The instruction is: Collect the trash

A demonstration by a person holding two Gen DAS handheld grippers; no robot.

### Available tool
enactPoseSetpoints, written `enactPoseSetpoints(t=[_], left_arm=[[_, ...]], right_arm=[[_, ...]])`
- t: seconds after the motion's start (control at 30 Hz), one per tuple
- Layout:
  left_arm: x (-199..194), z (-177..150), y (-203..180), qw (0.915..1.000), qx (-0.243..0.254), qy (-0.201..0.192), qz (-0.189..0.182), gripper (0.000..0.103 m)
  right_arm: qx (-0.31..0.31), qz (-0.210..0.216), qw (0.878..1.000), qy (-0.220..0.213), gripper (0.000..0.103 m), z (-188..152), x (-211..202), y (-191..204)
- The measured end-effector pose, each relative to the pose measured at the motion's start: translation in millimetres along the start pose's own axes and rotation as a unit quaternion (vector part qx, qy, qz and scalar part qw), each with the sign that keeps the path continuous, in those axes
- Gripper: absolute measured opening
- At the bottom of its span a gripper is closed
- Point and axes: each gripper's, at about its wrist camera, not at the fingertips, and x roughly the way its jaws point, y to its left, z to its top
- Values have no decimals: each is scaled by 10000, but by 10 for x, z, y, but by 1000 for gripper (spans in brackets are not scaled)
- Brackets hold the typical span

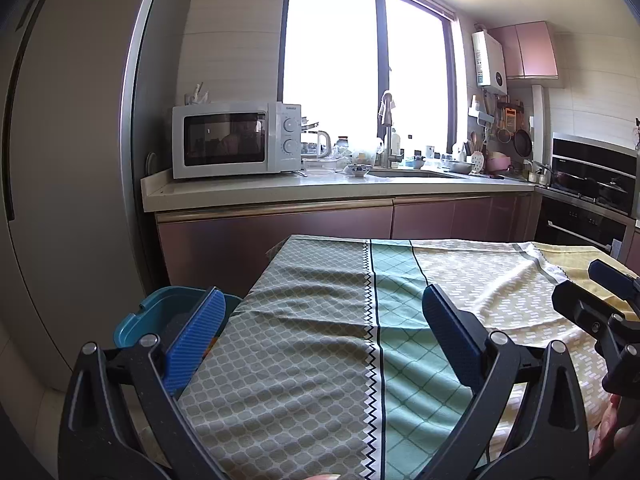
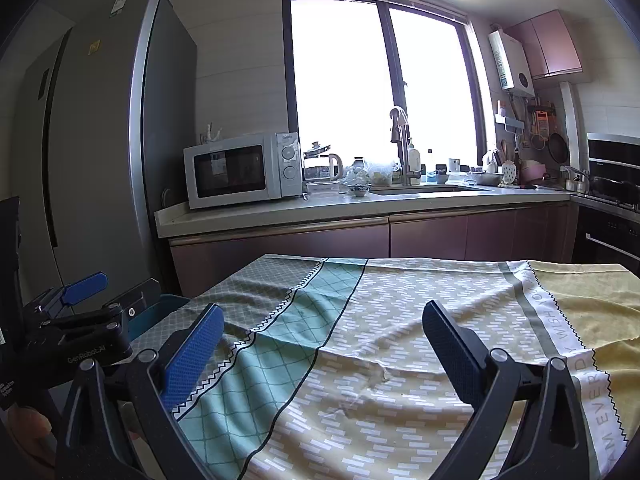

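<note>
My left gripper (image 1: 324, 320) hangs open over the near left part of a table covered with a patterned green, teal and yellow cloth (image 1: 320, 360), nothing between its blue pads. A teal bin (image 1: 160, 312) stands just off the table's left edge, behind the left finger; its inside is mostly hidden. My right gripper (image 2: 324, 340) is open too, over the yellow-patterned middle of the cloth (image 2: 380, 360), holding nothing. From the left wrist view the right gripper (image 1: 588, 284) appears at the right edge. The left gripper (image 2: 116, 288) shows at the far left of the right wrist view, in front of the bin (image 2: 164, 308). I see no loose trash on the cloth.
A tall grey fridge (image 1: 72, 160) stands left of the table. Behind runs a counter (image 1: 320, 192) with a microwave (image 1: 236, 140), kettle, bowls and a sink under a bright window. An oven and hob (image 1: 592, 184) are at the right. A hand (image 1: 608, 428) grips the right tool.
</note>
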Motion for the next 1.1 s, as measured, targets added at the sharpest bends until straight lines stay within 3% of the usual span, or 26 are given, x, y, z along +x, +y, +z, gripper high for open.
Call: enactPoseSetpoints(t=[1.1], left_arm=[[14,-8,-1,10000,10,-32,23,97]], right_arm=[[19,-61,10000,-60,96,24,-24,12]])
